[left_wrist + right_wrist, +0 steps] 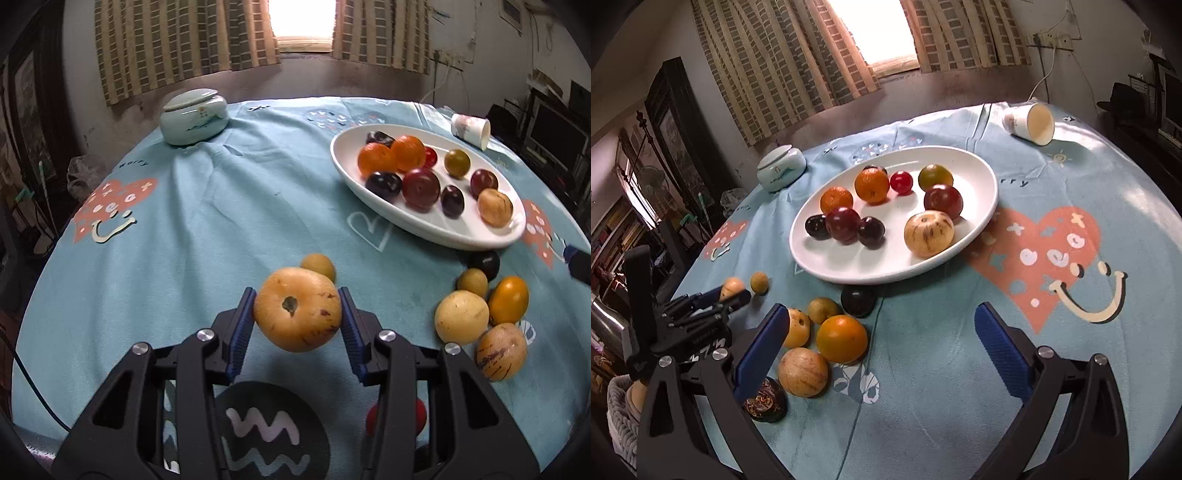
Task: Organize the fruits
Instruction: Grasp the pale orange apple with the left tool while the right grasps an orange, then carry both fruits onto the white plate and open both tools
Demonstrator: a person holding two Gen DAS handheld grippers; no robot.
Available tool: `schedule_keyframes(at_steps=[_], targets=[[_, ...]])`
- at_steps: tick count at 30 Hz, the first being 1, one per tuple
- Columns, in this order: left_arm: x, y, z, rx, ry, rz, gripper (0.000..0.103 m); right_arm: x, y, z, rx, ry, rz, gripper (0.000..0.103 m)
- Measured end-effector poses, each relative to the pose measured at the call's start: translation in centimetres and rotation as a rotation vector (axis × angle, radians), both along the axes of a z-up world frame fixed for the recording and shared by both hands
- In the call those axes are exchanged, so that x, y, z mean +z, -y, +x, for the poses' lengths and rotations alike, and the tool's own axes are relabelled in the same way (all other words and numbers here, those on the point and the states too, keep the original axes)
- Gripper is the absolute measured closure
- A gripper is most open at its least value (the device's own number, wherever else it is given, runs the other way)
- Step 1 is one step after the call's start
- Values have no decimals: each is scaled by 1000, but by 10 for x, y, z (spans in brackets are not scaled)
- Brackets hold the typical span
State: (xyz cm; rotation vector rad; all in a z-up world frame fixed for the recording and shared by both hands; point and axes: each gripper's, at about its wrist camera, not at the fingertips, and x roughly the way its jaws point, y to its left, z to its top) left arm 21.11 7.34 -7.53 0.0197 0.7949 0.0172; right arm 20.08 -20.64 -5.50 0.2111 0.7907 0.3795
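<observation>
Fruit fills the white oval plate (pixel 982 206) near the table's far edge: two oranges, a small red one, a green-yellow one, a tan one, several dark plums. Left gripper (pixel 297 314) clamps a tan fruit (pixel 297 314) above the cloth; right gripper (pixel 882 332) gapes empty.

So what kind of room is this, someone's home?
Most likely a lived-in home, perhaps a dining room. A round table under a cartoon-print tablecloth holds a white plate of fruit, checked curtains frame a small window, and a lidded ceramic jar sits near the wall.
</observation>
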Motion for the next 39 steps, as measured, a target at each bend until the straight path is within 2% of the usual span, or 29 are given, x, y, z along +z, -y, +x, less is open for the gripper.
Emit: schedule_keyframes(at_steps=[1,3,6,11,18,22,26,28,32,36,39], targets=[[1,-5,0,15,1,-11,58,-3,-2,1,11,-15,8,3],[2,-9,1,30,0,-23,58,-9,-6,4,47,-49,30,15],[3,-5,0,20,1,-20,58,-16,-10,7,88,-93,70,28],[3,-2,0,8,2,-18,58,-24,-16,10,123,-142,108,39],[3,4,-1,-9,2,-7,58,-30,-26,12,136,-140,87,56],[0,8,-1,-23,-2,0,58,-38,-37,14,150,-142,49,59],[0,12,-2,-42,-1,2,58,-34,-39,12,154,-116,18,63],[3,17,-3,-54,8,-3,58,-19,-26,10,128,-73,61,63],[23,34,3,-85,35,-27,58,31,14,5,-29,111,87,63],[45,71,24,-152,65,-22,58,58,21,32,-68,145,66,63],[41,99,41,-186,61,8,58,58,17,60,-89,138,73,63]])
